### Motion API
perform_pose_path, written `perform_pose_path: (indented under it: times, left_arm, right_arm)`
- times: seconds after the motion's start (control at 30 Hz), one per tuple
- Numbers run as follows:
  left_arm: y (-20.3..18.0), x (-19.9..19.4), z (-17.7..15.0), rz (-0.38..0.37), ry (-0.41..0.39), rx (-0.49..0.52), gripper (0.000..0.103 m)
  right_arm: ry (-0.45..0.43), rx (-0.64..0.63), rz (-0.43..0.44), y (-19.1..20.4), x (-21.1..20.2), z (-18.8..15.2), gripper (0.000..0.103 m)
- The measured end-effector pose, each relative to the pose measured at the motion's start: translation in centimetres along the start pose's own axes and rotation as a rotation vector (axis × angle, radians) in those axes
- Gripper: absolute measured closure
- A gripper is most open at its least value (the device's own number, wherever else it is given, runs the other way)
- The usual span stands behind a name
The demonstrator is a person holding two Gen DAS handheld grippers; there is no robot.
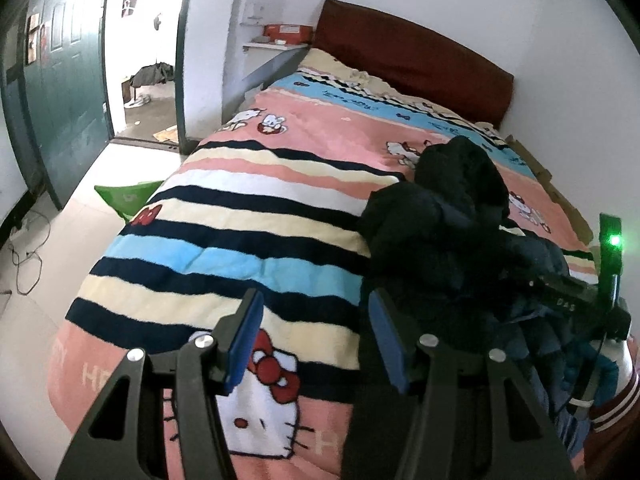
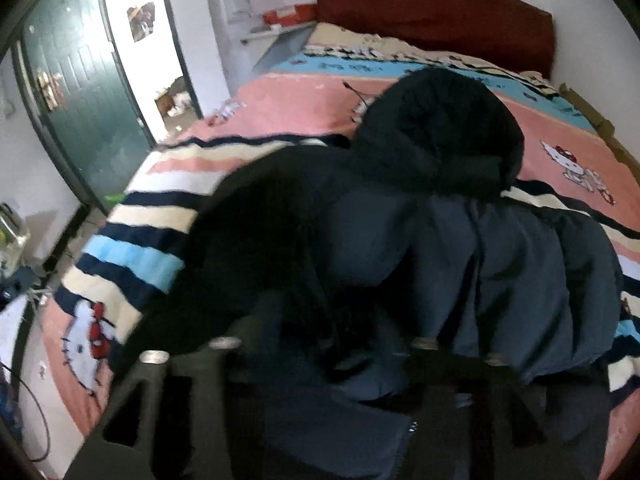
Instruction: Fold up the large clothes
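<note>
A dark navy padded jacket (image 2: 500, 264) lies bunched on a bed covered with a striped cartoon-cat blanket (image 1: 248, 216), its black hood (image 2: 440, 132) pointing toward the dark red headboard (image 1: 416, 56). In the left wrist view the jacket sits on the right side of the blanket, well short of the headboard. The left gripper (image 1: 316, 340) hovers over the blanket just left of the jacket's edge, its blue-padded fingers (image 1: 244, 340) standing moderately apart with only bare blanket showing between them. The right gripper (image 2: 320, 344) is low over the jacket's near part; its picture is blurred and dark, the fingers appear spread with jacket cloth lying between and beneath them, and no pad can be seen pressing on the cloth. From the left wrist view the right gripper's body with a green light (image 1: 612, 240) shows over the jacket's far side. Left of the bed, a dark green door (image 1: 68, 92) stands open beside a bright doorway.
</note>
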State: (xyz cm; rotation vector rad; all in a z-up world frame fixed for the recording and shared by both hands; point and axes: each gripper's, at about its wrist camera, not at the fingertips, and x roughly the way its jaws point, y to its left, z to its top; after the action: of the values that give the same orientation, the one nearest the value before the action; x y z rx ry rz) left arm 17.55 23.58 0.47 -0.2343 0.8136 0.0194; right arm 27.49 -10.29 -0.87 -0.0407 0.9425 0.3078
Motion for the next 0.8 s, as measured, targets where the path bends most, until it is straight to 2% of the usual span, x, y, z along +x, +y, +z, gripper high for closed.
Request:
perform_pose_path:
  times: [0.03,0.2,0.3,0.4,0.6,0.8]
  left_arm:
    - [-0.5,-0.1,0.1,-0.003,-0.002,0.006,0.05]
    - [-3.6,-0.4,0.3,-0.021,-0.002,0.046,0.05]
    - [-6.6,-0.2,0.3,-0.035,0.009,0.087,0.05]
    - [-10.0,0.0,0.3,-0.055,0.017,0.131,0.05]
    - [-17.3,1.9,0.4,-0.106,0.03,0.161,0.05]
    - [-25.5,6.3,0.2,-0.18,0.083,0.187,0.05]
  right_arm:
    - [-0.014,-0.002,0.008,0.1,-0.6,0.2,0.031]
    - [-0.07,-0.01,0.061,0.0,-3.5,0.5,0.031]
    - [-0.109,0.005,0.068,-1.9,-6.0,0.3,0.031]
    - [-0.136,0.046,0.052,-5.0,-8.0,-0.1,0.031]
    - [-0.147,0.112,-0.07,-14.2,-11.3,-2.2,0.031]
    - [-0.171,0.149,-0.12,-21.5,-12.4,-2.7,0.031]
